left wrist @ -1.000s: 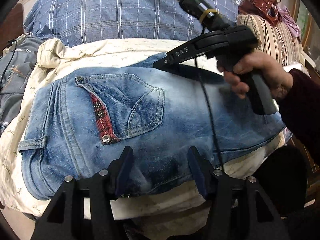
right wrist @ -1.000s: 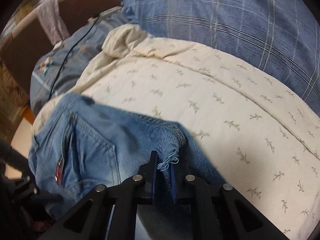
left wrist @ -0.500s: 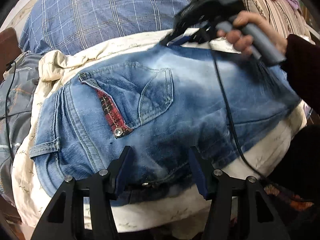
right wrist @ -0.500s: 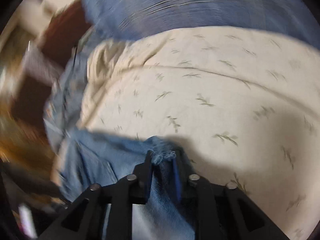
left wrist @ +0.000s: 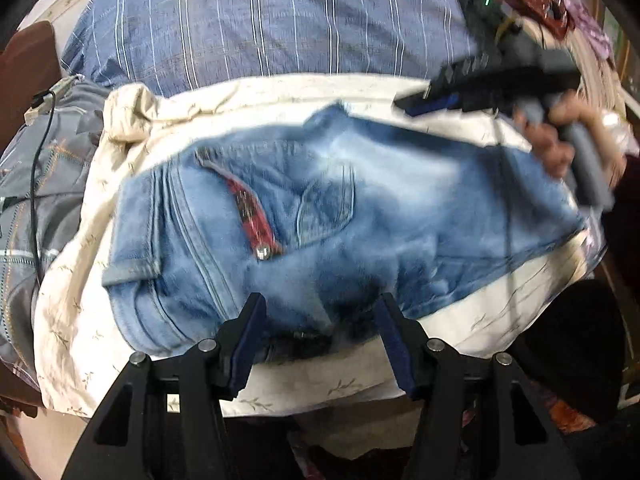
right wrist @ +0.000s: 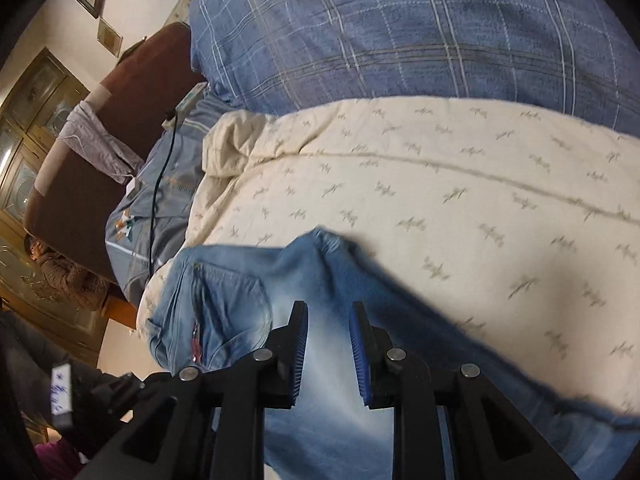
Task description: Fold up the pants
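Light blue jeans (left wrist: pixel 320 220) lie folded on a cream patterned sheet (left wrist: pixel 248 96), back pocket with a red plaid trim facing up. My left gripper (left wrist: pixel 320 332) is open, hovering over the near edge of the jeans. My right gripper (right wrist: pixel 327 344) is open and empty, above the jeans (right wrist: pixel 332 280); the frayed hem lies loose on the sheet. The right gripper also shows in the left wrist view (left wrist: pixel 436 100), raised above the far right of the jeans.
A blue plaid pillow (left wrist: pixel 260 20) lies behind the sheet. A grey garment with a black cable (left wrist: pixel 36 184) lies at the left. A brown chair (right wrist: pixel 120 120) stands left of the bed. Striped cushion and clothes (left wrist: pixel 552 8) are at the far right.
My right gripper has opened and let go of the jeans' hem, which dropped onto the sheet, and has lifted back. My left gripper stays open at the near edge.
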Available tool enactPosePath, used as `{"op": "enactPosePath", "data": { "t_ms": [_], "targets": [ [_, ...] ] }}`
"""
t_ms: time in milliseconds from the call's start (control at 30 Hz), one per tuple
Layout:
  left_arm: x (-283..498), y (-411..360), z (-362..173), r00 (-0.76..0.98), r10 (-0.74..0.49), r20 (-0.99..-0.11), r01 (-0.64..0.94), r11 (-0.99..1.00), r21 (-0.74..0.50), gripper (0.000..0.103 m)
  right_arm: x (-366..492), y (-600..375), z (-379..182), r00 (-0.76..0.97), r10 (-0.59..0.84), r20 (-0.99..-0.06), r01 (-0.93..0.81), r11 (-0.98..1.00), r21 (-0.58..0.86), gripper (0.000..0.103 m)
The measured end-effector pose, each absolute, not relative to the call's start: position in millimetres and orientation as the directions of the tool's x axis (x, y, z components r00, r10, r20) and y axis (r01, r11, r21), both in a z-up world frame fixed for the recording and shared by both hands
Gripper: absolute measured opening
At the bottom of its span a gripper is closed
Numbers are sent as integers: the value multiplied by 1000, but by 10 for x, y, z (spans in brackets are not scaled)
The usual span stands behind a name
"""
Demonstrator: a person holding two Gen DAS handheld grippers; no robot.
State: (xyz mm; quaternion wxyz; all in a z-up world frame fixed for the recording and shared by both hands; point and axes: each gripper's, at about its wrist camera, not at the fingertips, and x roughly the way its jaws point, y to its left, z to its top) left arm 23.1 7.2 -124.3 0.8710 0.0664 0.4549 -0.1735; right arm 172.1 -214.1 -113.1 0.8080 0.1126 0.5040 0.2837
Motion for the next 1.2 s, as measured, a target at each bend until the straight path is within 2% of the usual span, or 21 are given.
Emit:
{"op": "enactPosePath", "data": {
  "t_ms": [100, 267, 467, 600, 667, 767, 900, 1067, 1200],
  "targets": [
    [341, 44, -1165, 552, -269, -789, 358, 931, -66, 58, 1700, -2009, -1244, 318, 583, -747, -345, 806, 482, 24],
    [698, 47, -1392, 505, -288, -814, 293, 944, -152, 58, 1796, -1878, -1461, 291, 629, -721, -292, 776, 559, 24],
    [623, 87, -1616, 476, -248, -844, 291, 950, -115, 58, 1846, -1705, -1538, 266, 687, -676, -293, 726, 622, 24],
    [565, 130, -1679, 474, -246, -845, 287, 951, -117, 58, 1895, -1646, -1682, 260, 686, -680, -259, 728, 635, 24],
    [552, 125, -1686, 474, -242, -847, 284, 952, -113, 58, 1915, -1618, -1823, 263, 634, -727, -238, 773, 588, 23],
    [510, 112, -1660, 473, -233, -850, 281, 954, -105, 58, 1895, -1704, -1902, 276, 665, -694, -205, 746, 633, 22],
    [386, 130, -1447, 507, -237, -829, 276, 956, -104, 58, 1749, -1779, -1708, 318, 617, -720, -200, 786, 585, 23],
    [127, 234, -1030, 607, -231, -760, 277, 958, -70, 58, 1421, -1878, -1245, 375, 627, -683, -271, 779, 566, 23],
    [98, 452, -789, 660, -144, -738, 209, 978, -4, 59, 1100, -1854, -782, 419, 638, -646, -360, 770, 527, 23]
  ]
}}
